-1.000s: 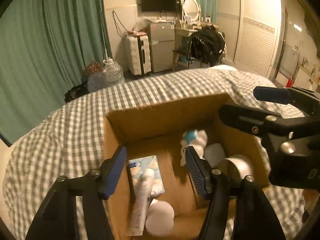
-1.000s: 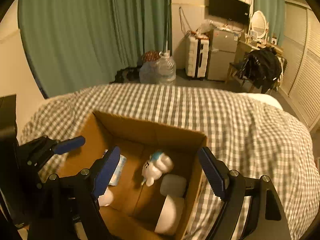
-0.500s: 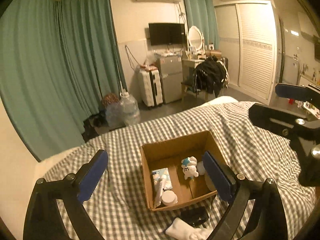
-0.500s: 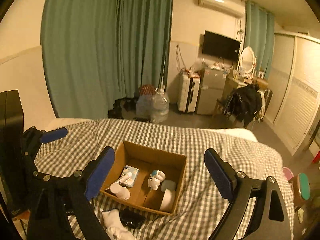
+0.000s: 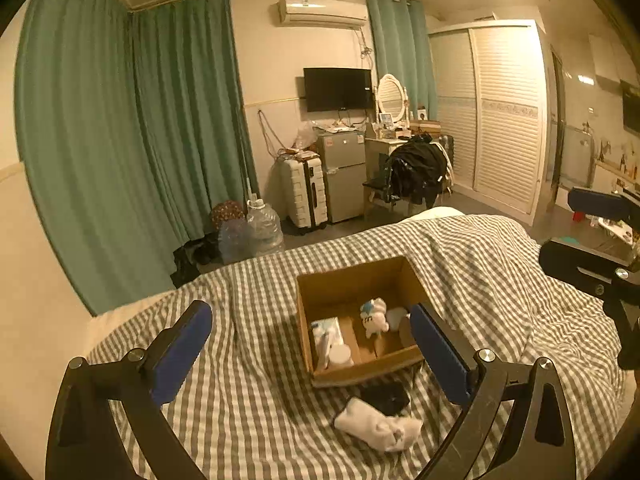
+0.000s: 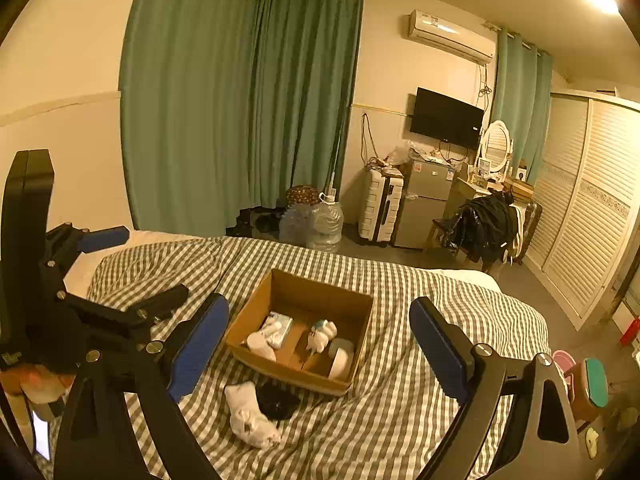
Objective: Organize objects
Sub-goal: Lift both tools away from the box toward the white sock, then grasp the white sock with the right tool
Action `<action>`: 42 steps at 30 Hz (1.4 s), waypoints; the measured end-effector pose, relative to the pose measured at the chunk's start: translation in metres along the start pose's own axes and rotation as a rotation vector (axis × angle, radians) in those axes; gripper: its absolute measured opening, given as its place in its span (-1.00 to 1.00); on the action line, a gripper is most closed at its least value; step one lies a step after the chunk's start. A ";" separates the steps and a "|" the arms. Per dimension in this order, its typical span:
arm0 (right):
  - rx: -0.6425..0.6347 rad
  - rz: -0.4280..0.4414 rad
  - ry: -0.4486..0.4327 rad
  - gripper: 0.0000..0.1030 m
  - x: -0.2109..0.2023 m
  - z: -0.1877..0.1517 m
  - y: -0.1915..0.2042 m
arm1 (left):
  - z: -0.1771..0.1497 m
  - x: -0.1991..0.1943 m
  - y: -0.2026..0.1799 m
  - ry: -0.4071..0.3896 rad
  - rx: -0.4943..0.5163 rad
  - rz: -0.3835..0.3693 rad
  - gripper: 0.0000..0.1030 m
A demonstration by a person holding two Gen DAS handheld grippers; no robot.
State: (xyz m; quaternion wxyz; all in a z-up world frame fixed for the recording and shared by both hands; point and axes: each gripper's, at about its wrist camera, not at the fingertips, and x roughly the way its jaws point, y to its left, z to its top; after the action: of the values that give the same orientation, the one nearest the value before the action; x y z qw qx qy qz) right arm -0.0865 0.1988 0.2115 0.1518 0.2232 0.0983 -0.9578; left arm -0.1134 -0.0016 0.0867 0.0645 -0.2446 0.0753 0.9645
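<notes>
An open cardboard box (image 5: 352, 276) (image 6: 316, 284) sits on the checked bedspread. Inside lie a tissue pack (image 5: 326, 328) (image 6: 280, 324), a white jar (image 5: 340, 356), a small plush toy (image 5: 374, 316) (image 6: 320, 334) and a white roll (image 6: 340, 362). In front of the box lie a white sock (image 5: 378, 426) (image 6: 248, 416) and a black item (image 5: 386, 398) (image 6: 278, 400). My left gripper (image 5: 308, 318) hangs well back from the box, its jaws opening, nothing between them. My right gripper (image 6: 318, 308) is open and empty too, also back from the box.
The checked bed (image 5: 248, 360) fills the foreground. Beyond it are green curtains (image 5: 120, 160), water jugs (image 5: 262, 232), a white suitcase (image 5: 304, 192), a small fridge (image 5: 344, 172) and a chair with dark clothes (image 5: 416, 168). A louvred wardrobe (image 5: 500, 120) stands at the right.
Both grippers have pulled back and up from over the box, which now looks small and far. Both jaws have spread wider. The sock and the black item have come into view.
</notes>
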 end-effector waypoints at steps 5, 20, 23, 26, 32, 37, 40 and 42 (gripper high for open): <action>-0.001 0.023 0.044 0.79 0.017 -0.040 0.003 | -0.045 0.003 0.008 0.013 -0.024 0.057 0.99; 0.046 0.207 0.498 0.79 0.195 -0.202 0.041 | -0.164 0.119 0.017 0.243 -0.081 0.164 0.99; 0.050 0.267 0.564 0.78 0.214 -0.215 0.051 | -0.168 0.129 0.025 0.272 -0.120 0.144 0.99; 0.029 0.309 0.589 0.60 0.221 -0.217 0.063 | -0.172 0.136 0.026 0.296 -0.130 0.140 0.99; -0.038 0.354 0.608 0.09 0.212 -0.228 0.081 | -0.173 0.134 0.024 0.292 -0.127 0.168 0.99; 0.057 0.345 0.567 -0.01 0.182 -0.220 0.056 | -0.169 0.121 0.021 0.290 -0.132 0.185 0.99; 0.098 0.301 0.468 -0.02 0.149 -0.200 0.030 | -0.165 0.118 0.012 0.292 -0.125 0.179 0.99; 0.102 0.259 0.411 -0.02 0.130 -0.185 0.012 | -0.161 0.119 0.001 0.300 -0.108 0.165 0.99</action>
State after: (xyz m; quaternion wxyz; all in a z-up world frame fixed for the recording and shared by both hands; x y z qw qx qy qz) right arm -0.1198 0.2033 -0.0122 0.2388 0.4315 0.0493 -0.8685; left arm -0.1429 -0.0203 -0.1108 -0.0401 -0.3819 0.0518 0.9219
